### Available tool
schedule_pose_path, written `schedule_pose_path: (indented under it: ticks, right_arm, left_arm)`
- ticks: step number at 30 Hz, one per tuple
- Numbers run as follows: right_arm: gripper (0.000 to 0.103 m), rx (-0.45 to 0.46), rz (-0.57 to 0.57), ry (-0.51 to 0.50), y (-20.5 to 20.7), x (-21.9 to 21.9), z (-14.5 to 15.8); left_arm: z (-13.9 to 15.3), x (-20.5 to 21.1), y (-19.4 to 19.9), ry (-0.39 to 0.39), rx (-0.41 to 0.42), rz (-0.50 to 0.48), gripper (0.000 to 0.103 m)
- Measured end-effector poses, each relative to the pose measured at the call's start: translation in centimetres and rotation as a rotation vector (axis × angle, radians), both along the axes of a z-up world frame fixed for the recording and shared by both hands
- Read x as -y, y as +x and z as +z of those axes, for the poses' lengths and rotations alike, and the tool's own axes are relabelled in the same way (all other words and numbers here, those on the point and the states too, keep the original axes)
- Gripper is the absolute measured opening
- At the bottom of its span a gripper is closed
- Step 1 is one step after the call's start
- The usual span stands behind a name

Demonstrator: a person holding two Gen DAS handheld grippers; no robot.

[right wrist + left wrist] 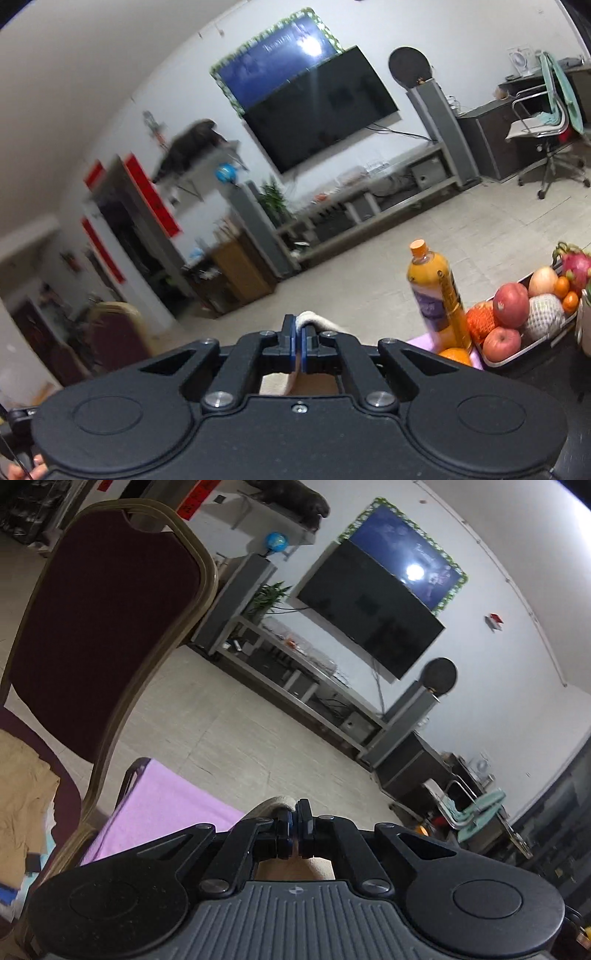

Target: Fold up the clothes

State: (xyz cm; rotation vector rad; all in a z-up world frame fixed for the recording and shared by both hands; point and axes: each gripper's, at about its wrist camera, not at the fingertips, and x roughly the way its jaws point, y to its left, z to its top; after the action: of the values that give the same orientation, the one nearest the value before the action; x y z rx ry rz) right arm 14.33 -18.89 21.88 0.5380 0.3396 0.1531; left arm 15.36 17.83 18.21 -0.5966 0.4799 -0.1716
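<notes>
The left gripper [294,818] is seen with its 2 fingers [283,825] pressed together on a fold of beige cloth [271,805], which bulges just past the tips and shows again below the closed pads. The right gripper [298,338] is likewise clamped, its 2 blue-padded fingers [293,341] pinching a pale edge of the same kind of cloth [317,320], which curls over the right fingertip. Whether both grippers hold 1 garment cannot be told from these views.

Both grippers are held tilted slightly downward and rolled, so that the room is seen slanted. At the lower left corner of the right wrist view, part of a hand [22,469] is visible.

Beyond the left gripper, 1 pink cloth [162,808] is spread over the worktop edge. To its left 1 maroon chair [99,627] with a gold frame is standing, and 1 tan garment [22,794] is lying on its seat.

Near the right gripper, 1 orange juice bottle [436,291] stands upright, and just beside it 1 tray of fruit [532,347] is seen, holding 2 red apples [511,304] and 1 dragon fruit [576,264] among other pieces.

On the far wall 1 dark television [373,609] is mounted, with 1 low grey stand [295,672] beneath it. 1 office chair [546,122] is seen at the right
</notes>
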Motion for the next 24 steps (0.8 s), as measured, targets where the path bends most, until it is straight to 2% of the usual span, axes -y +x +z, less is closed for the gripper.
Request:
schedule_pose_path:
  ticks: [3,5,7,9,11,14,17,20,22,24]
  right_arm:
    - [0.003,0.139,0.009,-0.021,-0.4,-0.7,3.4]
    - [0.003,0.234,0.006,-0.086,-3.9,-0.2,1.8]
    - [0.003,0.270,0.004,-0.130,-6.3,-0.1,1.4]
    - [0.003,0.234,0.019,-0.136,-8.0,0.4,-0.7]
    - [0.003,0.149,0.045,-0.120,-9.0,0.9,-4.2]
    - [0.003,-0.054,0.073,-0.092,-8.9,1.1,-12.6]
    - [0.003,-0.292,0.064,-0.013,-8.3,1.0,-22.9]
    - [0.003,-0.481,0.030,0.028,-8.0,0.2,-31.5]
    - [0.003,-0.581,0.023,0.052,-8.5,-0.3,-35.8]
    - [0.003,-0.618,0.027,0.033,-9.3,-0.9,-37.4]
  left_arm:
    - [2.8,0.4,-2.8,0.044,0.176,-0.027,0.001]
    - [4.5,0.7,-4.7,0.073,0.286,-0.046,0.002]
    - [3.7,0.6,-6.6,0.096,0.313,-0.067,0.002]
    - [0.8,0.9,-7.4,0.104,0.254,-0.072,0.002]
    - [-2.4,1.1,-8.2,0.112,0.191,-0.075,0.002]
    - [-10.8,1.5,-8.1,0.112,0.010,-0.040,0.002]
    - [-20.5,1.5,-7.1,0.105,-0.204,0.008,0.002]
    - [-28.8,0.9,-6.1,0.050,-0.407,0.058,0.002]
    - [-32.0,0.5,-6.0,0.040,-0.489,0.084,0.002]
    - [-32.7,0.3,-6.5,0.077,-0.500,0.094,0.002]
